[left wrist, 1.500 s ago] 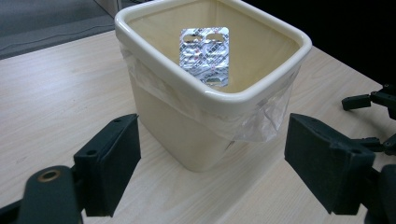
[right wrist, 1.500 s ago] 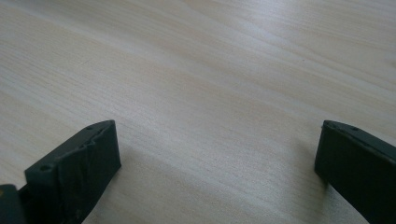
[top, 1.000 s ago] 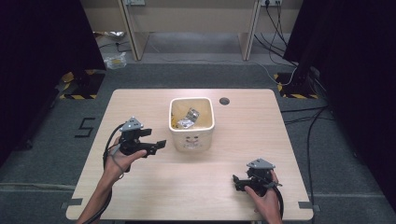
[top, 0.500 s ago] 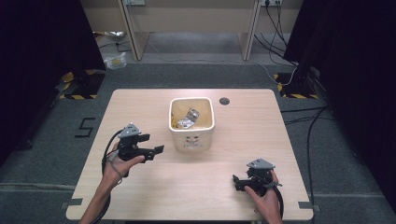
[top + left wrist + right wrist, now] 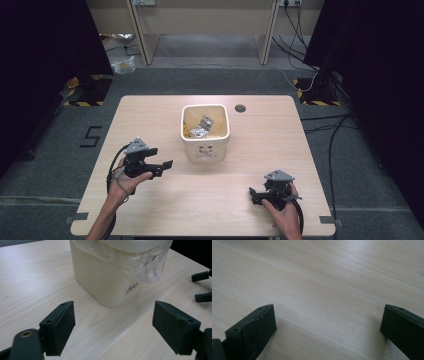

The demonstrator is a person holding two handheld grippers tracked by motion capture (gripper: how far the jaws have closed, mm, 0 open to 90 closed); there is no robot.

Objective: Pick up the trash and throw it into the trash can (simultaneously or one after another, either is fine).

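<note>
Pale wooden table [image 5: 150, 120] carries a cream square plastic bin [image 5: 205, 148], lined with a clear bag, near its middle, with crumpled silvery wrappers [image 5: 202, 127] lying inside. Left gripper [image 5: 113, 327] faces the bin with jaws spread and empty; right gripper [image 5: 328, 325] sits low over bare wood, jaws apart too. Judging by this, the dropping-in looks finished and little remains.

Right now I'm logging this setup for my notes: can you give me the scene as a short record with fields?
surface: wooden table
main thing: cream bin, lined with a clear bag, upright near the table's middle
bin contents: crumpled wrappers
left gripper: open, empty, fingers pointing at the bin, apart from it
right gripper: open, empty, low over bare wood near the front edge
other: dark round hole in the table behind the bin
</note>
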